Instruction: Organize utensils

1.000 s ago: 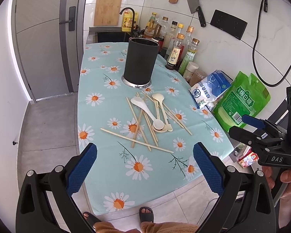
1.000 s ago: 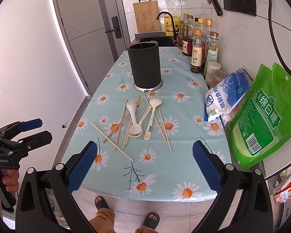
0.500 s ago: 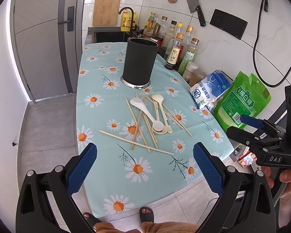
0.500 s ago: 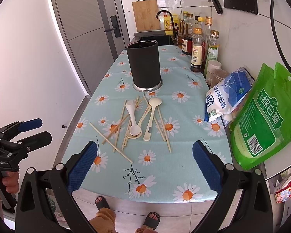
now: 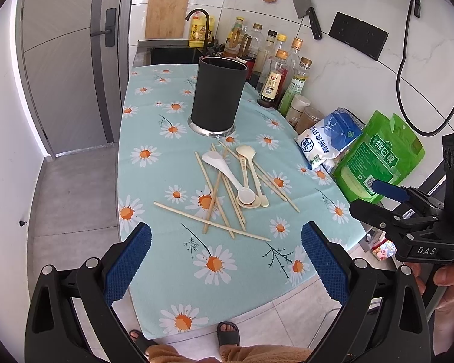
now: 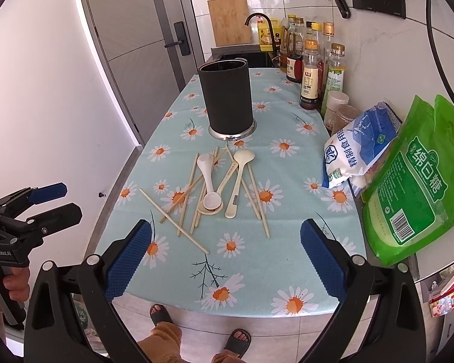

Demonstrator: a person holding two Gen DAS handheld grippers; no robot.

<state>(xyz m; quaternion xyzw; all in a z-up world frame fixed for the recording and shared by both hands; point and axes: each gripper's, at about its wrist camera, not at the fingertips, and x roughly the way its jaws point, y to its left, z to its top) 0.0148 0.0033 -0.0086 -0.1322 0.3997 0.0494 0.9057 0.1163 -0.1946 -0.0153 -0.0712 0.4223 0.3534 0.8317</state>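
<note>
While the chopsticks (image 5: 218,208) and the spoons (image 5: 242,178) lay in their heap at the middle of the tabletop (image 5: 142,121), just in front of the black holder (image 5: 218,96), nothing among them had shifted over the last second. Only the cameras had crept a touch nearer, so the pile sat slightly closer in both views than a second before. That read as an approach barely begun, with not one utensil sorted yet.

Both tools were spread wide and carrying nothing: the left gripper (image 5: 225,260) hung over the near edge of the tabletop, and the right gripper (image 6: 225,258) did the same, nearer the bag side.

Inside the holder, nothing could be made out; only its dark rim showed. How many chopsticks lay under the spoons was hard to count where they crossed. Off the right edge, the green bag (image 6: 417,187) was partly cut off.
</note>
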